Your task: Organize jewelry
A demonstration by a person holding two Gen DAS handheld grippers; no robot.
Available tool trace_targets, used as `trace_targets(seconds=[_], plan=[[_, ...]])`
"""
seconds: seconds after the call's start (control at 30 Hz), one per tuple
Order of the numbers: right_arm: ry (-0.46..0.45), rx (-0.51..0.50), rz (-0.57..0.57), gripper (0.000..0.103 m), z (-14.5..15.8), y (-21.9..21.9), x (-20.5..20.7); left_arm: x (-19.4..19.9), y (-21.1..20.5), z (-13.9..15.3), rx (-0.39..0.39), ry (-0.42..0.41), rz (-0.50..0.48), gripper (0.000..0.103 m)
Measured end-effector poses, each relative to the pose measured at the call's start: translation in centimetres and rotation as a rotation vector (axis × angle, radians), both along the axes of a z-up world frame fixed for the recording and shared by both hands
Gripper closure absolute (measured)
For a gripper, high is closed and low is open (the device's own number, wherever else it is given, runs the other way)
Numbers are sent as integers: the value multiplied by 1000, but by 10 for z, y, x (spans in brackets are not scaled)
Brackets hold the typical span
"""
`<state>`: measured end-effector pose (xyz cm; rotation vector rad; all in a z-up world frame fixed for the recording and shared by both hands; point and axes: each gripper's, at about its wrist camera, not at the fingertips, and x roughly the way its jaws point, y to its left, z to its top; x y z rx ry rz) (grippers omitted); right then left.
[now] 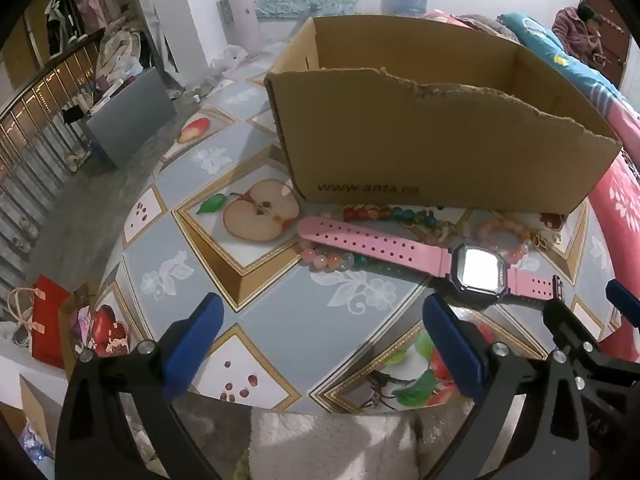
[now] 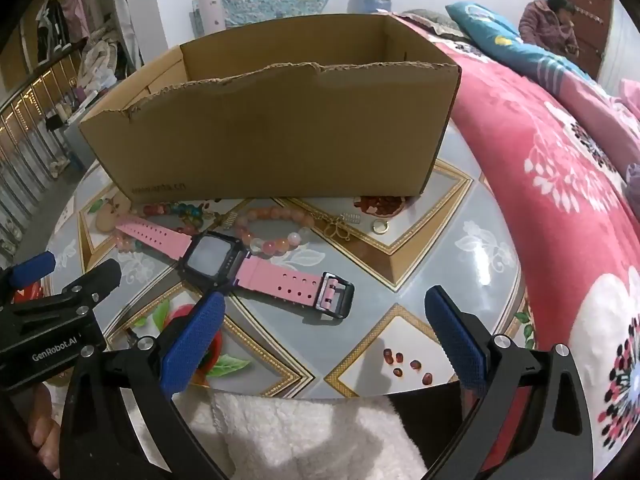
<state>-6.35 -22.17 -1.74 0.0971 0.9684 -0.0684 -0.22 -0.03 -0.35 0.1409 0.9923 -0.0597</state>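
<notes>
Two hand-held grippers hover low over the near edge of the desk (image 2: 460, 264), side by side. The left hand-held gripper (image 1: 320, 344) has its blue fingers spread wide with nothing between them; the right hand-held gripper (image 2: 324, 336) is just as wide apart and holds nothing. A pink watch (image 2: 224, 260) lies flat on the patterned desk just ahead of both, its strap stretched across a multicoloured bead bracelet (image 1: 384, 216). A pink bead bracelet (image 2: 276, 228) sits just behind the watch face, with a small gold ring (image 2: 379, 226) near it. An open cardboard box (image 2: 280, 136) stands behind them all.
</notes>
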Motion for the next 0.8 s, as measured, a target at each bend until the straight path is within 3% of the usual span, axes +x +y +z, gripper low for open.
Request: trace_targets(seconds=[0.27, 0.33, 0.8], plan=[[-5, 0, -2, 7, 1, -1, -5, -4, 5, 2, -13, -9, 35, 5], [-6, -1, -1, 7, 1, 0, -6, -2, 2, 4, -5, -6, -19, 5], [-3, -2, -5, 7, 7, -4, -4, -3, 2, 6, 7, -9, -19, 5]])
